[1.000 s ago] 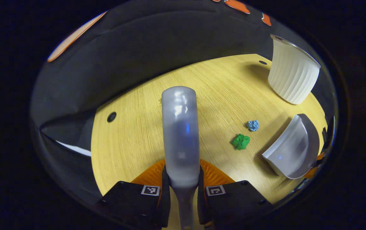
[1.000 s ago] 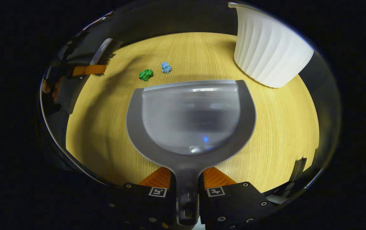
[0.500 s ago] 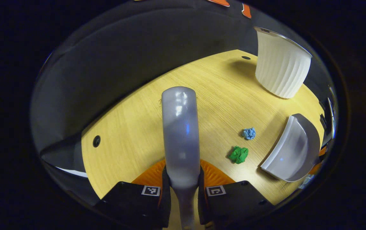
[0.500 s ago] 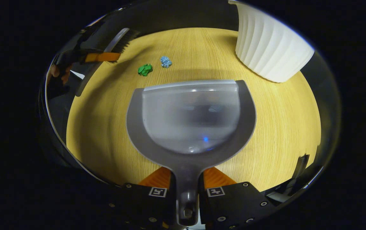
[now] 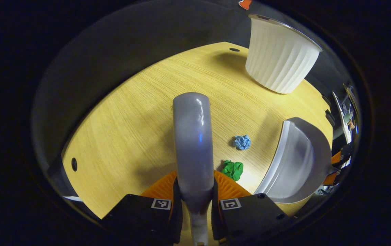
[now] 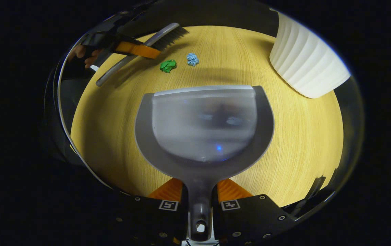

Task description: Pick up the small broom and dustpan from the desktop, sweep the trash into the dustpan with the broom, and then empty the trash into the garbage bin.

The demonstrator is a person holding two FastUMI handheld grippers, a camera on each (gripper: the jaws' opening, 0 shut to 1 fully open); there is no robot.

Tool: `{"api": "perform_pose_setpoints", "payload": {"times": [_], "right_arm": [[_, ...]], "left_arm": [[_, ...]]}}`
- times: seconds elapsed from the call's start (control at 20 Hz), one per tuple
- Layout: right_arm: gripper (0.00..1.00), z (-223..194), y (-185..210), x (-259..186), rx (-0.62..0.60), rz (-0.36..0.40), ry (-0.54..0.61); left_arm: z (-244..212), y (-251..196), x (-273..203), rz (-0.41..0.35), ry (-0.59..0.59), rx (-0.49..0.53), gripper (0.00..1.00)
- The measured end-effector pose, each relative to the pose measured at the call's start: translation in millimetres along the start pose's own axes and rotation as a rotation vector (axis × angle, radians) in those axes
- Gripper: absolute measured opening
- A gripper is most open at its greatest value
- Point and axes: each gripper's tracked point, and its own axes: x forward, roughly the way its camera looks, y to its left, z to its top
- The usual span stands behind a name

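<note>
The left gripper [image 5: 195,201] clamps the broom [image 5: 193,143] by its handle, bristle end forward above the bench [image 5: 130,130]; the right gripper [image 6: 200,208] pinches the dustpan [image 6: 204,126] by its stem, its mouth facing two paper scraps; the green wad [image 6: 168,65] and blue wad [image 6: 192,59] lie on the bench between bristles and pan lip, the broom just beside the green one; a sweep would likely run along that line; the white ribbed bin [image 6: 308,68] stands beyond, to the right of the pan.

Two paper wads [image 6: 180,62] between broom [image 6: 163,37] and dustpan [image 6: 204,126]; bin [image 6: 308,68] right.
</note>
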Motion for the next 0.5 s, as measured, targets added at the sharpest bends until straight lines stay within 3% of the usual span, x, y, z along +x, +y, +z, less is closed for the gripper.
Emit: {"api": "perform_pose_setpoints", "payload": {"times": [0.5], "right_arm": [[0.31,11.4,4.5,-0.8,-0.072,0.029,0.020]], "left_arm": [[3.8,-33.1,18.0,-0.156,0.076,0.103,0.39]]}}
